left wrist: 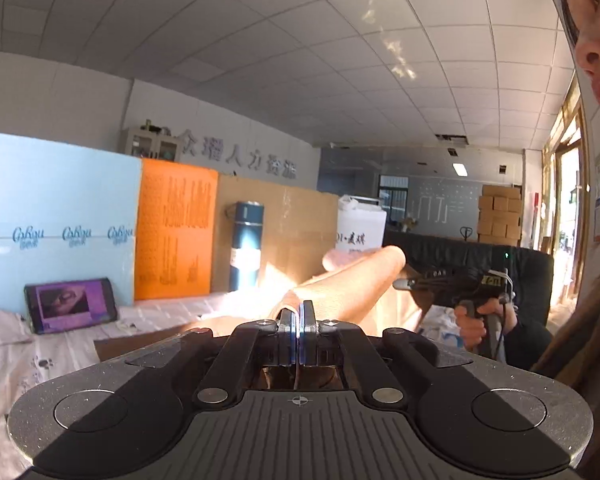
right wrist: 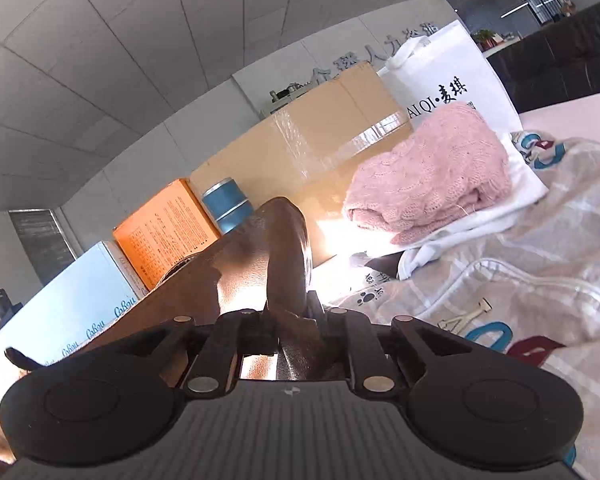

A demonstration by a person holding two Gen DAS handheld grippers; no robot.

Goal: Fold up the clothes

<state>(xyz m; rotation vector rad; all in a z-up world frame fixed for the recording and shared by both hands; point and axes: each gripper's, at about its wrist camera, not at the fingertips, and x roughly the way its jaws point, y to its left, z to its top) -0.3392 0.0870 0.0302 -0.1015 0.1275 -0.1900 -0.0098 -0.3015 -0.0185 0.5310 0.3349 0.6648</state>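
My left gripper (left wrist: 299, 312) is shut on a peach-tan garment (left wrist: 352, 276) that stretches up and to the right from its pads, held in the air. My right gripper (left wrist: 404, 283) shows in the left wrist view at the garment's other end, held by a hand. In the right wrist view my right gripper (right wrist: 296, 312) is shut on the same garment (right wrist: 276, 248), which looks brown in shadow and rises in a fold in front of the lens, hiding the fingertips.
A folded pink knit sweater (right wrist: 432, 168) lies on white cloth. A printed grey quilt (right wrist: 520, 264) covers the bed. Cardboard box (right wrist: 312, 140), orange box (right wrist: 168, 228), blue board (left wrist: 56, 216), blue cylinder (left wrist: 246, 240), white bag (right wrist: 448, 80) and a tablet (left wrist: 72, 304) stand behind.
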